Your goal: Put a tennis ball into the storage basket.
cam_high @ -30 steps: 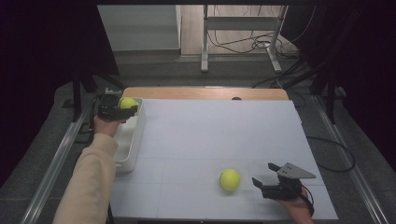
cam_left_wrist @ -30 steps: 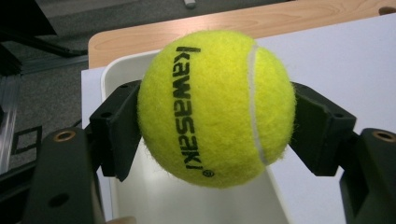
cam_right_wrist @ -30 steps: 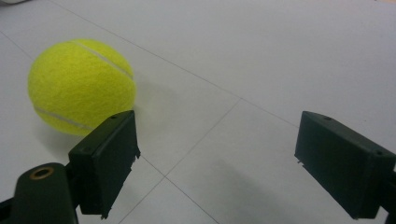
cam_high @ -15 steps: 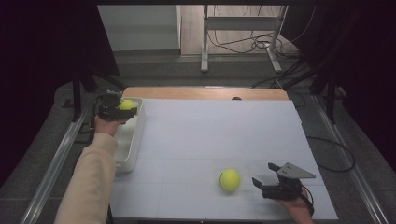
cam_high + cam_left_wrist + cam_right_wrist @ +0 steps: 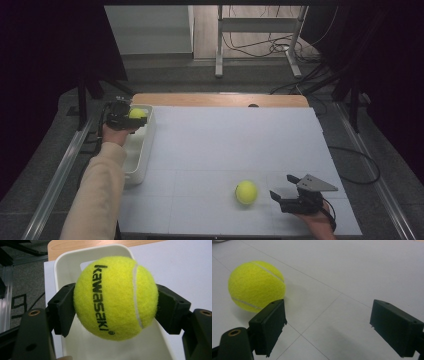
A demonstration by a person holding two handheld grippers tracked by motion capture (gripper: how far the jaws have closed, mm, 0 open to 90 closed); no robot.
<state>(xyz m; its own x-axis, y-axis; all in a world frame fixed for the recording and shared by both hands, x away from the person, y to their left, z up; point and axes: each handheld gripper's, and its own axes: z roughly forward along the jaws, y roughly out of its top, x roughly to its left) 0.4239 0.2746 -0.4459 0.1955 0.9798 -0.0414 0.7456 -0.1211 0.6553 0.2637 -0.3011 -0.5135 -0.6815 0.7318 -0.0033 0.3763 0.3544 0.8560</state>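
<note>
At the far left corner of the white table (image 5: 225,145), the left gripper (image 5: 121,116) is clamped on one yellow tennis ball (image 5: 137,113), held above the far end of the white bin (image 5: 141,155) that runs along the table's left edge.

Left gripper view: the held ball (image 5: 116,297) sits between both black jaws, pressed at its sides; black lettering and a white seam are legible on it, a detail the high view is too small to give. The bin's rounded far rim (image 5: 95,251) and inner floor lie beneath the ball.

High view: it alone gives the layout, with the left forearm in a pale sleeve (image 5: 97,195) at the near left and the right gripper (image 5: 295,196) at the near right.

Right gripper view: the right gripper (image 5: 327,327) has its jaws spread wide with nothing between them; the second tennis ball (image 5: 257,286) rests on the table just beyond the left jaw, apart from it.

Count: tennis balls, two (one held, one loose at near centre-right (image 5: 246,192)); bins, one; grippers, two.
</note>
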